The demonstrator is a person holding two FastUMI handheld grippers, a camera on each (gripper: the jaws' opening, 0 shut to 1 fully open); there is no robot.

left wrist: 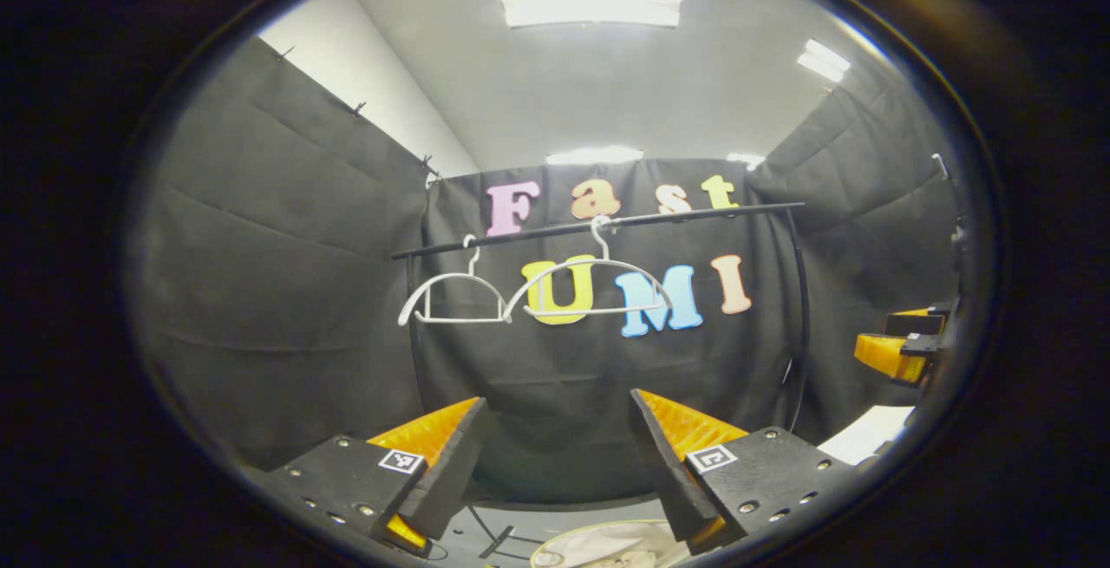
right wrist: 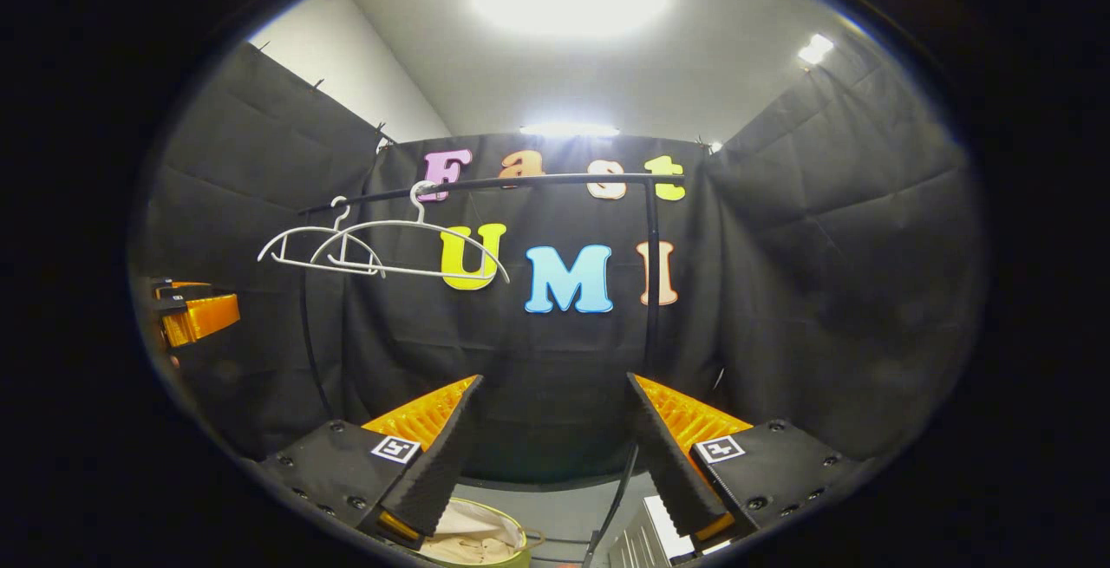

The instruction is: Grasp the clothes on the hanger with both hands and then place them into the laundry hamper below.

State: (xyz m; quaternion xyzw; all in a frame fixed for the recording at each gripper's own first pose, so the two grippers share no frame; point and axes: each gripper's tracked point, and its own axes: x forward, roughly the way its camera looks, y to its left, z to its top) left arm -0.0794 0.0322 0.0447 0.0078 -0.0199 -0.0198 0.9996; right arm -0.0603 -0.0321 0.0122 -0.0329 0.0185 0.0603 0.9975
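White plastic hangers hung bare on the black clothes rail (left wrist: 598, 223): a smaller hanger (left wrist: 453, 295) to the left and a larger hanger (left wrist: 590, 286) beside it, their near ends overlapping. In the right gripper view the same pair sat at the left part of the rail (right wrist: 503, 180), the smaller hanger (right wrist: 319, 249) partly behind the larger hanger (right wrist: 408, 247), with the right stretch of the rail bare up to its upright post (right wrist: 651, 264).

The left gripper (left wrist: 559, 455) pointed at the dark cloth below the rail, its fingers (left wrist: 455, 455) spread wide with nothing between them. The right gripper (right wrist: 555, 447) stood likewise, fingers (right wrist: 438, 451) wide apart and holding nothing. Each gripper also showed at the edge of the other's view (the right gripper (left wrist: 902, 347) at the far right, the left gripper (right wrist: 186, 312) at the far left), well apart from the hangers.

The clothes, pale fabric, lay in the laundry hamper (right wrist: 520, 551) low down, its greenish rim just below the right gripper's left finger; the clothes (right wrist: 468, 533) filled its mouth. In the left gripper view the clothes (left wrist: 607, 546) showed at the bottom edge between the fingers. A light slatted object (right wrist: 646, 538) stood just right of the hamper; I could not tell what it was. Open room lay between rail and hamper.
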